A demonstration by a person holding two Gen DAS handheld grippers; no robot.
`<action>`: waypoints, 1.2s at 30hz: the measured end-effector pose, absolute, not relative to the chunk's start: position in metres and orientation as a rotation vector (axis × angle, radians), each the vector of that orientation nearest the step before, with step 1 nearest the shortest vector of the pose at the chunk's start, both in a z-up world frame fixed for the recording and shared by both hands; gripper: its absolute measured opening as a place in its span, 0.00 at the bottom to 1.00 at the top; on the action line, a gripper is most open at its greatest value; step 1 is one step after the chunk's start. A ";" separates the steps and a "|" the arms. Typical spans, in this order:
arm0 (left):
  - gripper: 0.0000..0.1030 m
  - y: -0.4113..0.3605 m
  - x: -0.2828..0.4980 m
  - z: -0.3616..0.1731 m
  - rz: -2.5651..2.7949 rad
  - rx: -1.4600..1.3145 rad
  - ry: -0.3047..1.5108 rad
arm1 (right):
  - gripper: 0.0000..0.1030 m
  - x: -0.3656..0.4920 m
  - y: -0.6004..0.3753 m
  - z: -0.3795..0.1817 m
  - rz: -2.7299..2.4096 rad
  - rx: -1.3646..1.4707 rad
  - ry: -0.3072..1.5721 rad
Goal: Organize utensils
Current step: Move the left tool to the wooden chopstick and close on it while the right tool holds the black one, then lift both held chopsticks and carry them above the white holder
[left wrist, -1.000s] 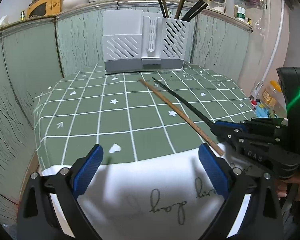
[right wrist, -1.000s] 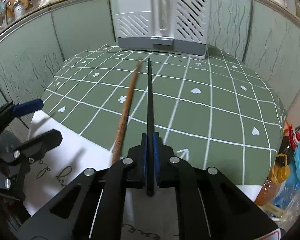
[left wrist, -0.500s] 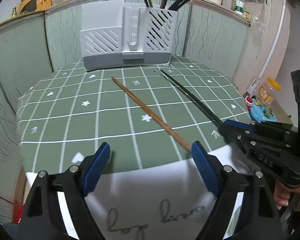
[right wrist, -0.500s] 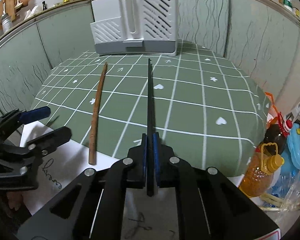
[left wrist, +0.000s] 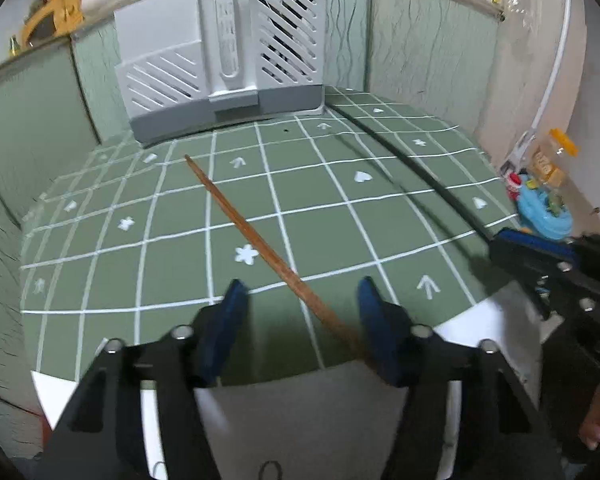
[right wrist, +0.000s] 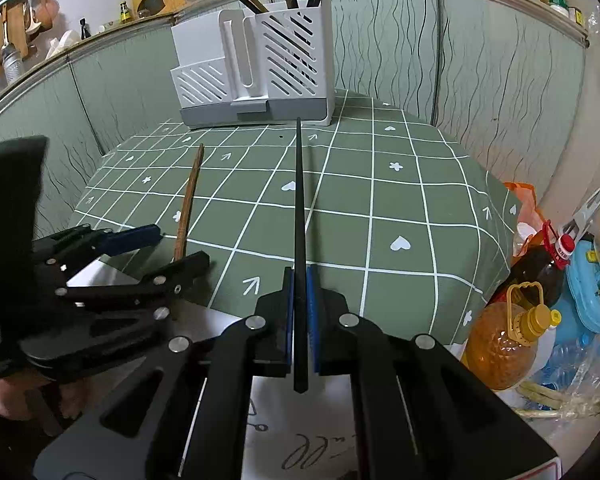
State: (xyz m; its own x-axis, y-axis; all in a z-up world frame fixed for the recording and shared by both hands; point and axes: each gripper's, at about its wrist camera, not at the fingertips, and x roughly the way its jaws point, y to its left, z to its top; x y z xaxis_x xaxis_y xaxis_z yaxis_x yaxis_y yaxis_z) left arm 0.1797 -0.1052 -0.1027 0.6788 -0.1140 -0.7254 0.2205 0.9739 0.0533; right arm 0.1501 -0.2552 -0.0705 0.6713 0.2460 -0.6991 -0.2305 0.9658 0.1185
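My right fingers (right wrist: 299, 312) clamp black chopstick (right wrist: 299, 200) near butt end, tip aimed at white holder (right wrist: 260, 68). Left fingers (left wrist: 300, 320) wide, straddling brown chopstick (left wrist: 256, 236) lying on table (left wrist: 100, 240) before holder. Both sticks light, stiff, slick; pinch near thick end.

Bare green desk (right wrist: 380, 200) lies open toward the white utensil holder (right wrist: 260, 76) (chopsticks crowd its right compartment); bottles (right wrist: 504, 344) block the right edge.

A brown wooden chopstick (left wrist: 256, 246) lies diagonally on the green checked cloth. A black chopstick (right wrist: 299, 216) points toward the far white slotted holder (right wrist: 260, 76).
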 end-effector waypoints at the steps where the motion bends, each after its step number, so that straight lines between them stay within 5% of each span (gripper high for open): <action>1: 0.40 -0.104 0.179 -0.103 -0.179 0.143 0.798 | 0.06 0.149 -0.256 -0.070 0.269 0.021 0.790; 4: 0.21 -0.095 0.178 -0.102 -0.154 0.122 0.788 | 0.06 0.148 -0.256 -0.070 0.270 0.020 0.790; 10: 0.08 -0.087 0.176 -0.100 -0.182 0.100 0.791 | 0.06 0.148 -0.254 -0.073 0.274 0.020 0.800; 36: 0.08 -0.030 0.146 -0.040 -0.182 0.052 0.712 | 0.06 0.145 -0.242 -0.039 0.302 -0.015 0.772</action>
